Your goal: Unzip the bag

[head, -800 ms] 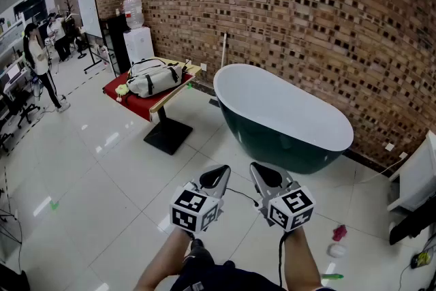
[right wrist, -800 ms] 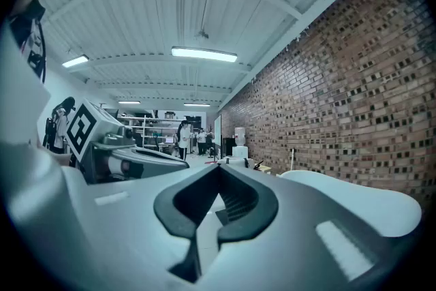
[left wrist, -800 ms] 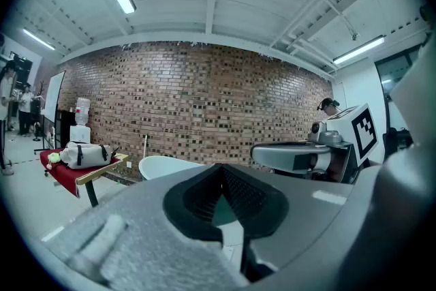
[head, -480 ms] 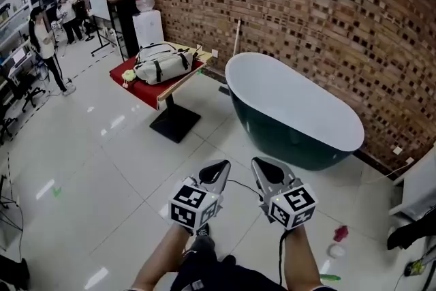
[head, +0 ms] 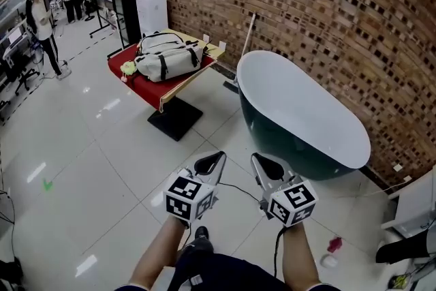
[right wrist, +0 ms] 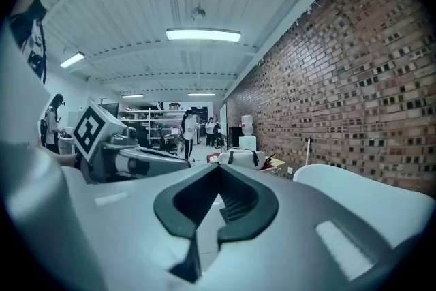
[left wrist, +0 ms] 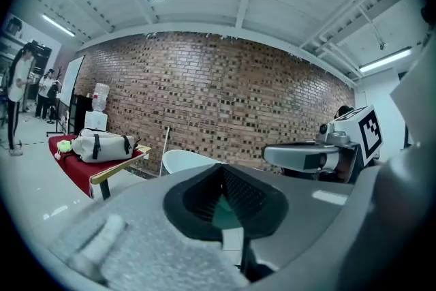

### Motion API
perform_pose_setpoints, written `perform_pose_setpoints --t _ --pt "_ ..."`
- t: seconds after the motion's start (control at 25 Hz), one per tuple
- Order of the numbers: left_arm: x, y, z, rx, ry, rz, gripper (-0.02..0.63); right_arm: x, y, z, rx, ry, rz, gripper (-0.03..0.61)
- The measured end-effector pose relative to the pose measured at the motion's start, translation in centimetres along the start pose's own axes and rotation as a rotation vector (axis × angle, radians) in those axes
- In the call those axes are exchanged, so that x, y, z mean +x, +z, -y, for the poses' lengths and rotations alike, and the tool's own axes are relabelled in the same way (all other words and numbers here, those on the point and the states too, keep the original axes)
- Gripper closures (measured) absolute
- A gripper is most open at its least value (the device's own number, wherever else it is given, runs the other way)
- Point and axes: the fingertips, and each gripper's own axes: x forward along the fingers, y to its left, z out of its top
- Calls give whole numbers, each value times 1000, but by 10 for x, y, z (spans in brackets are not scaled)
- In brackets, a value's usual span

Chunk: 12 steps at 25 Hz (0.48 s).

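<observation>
White bag (head: 165, 56), black straps

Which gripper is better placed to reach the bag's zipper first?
Left, marginally: the bag lies far ahead, off toward the left gripper. The right gripper sits level with it; both are shut and empty.

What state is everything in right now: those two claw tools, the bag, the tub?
left gripper: shut, empty.
right gripper: shut, empty.
bag: lying on the red-topped table, untouched; zip too far off to tell.
bathtub: upright, empty.
</observation>
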Motion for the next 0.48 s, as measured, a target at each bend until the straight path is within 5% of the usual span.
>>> perform_pose_setpoints --t 0.48 --pt "44 32 -137 -54 63 33 609 155 34 17 -76 86 -18 572"
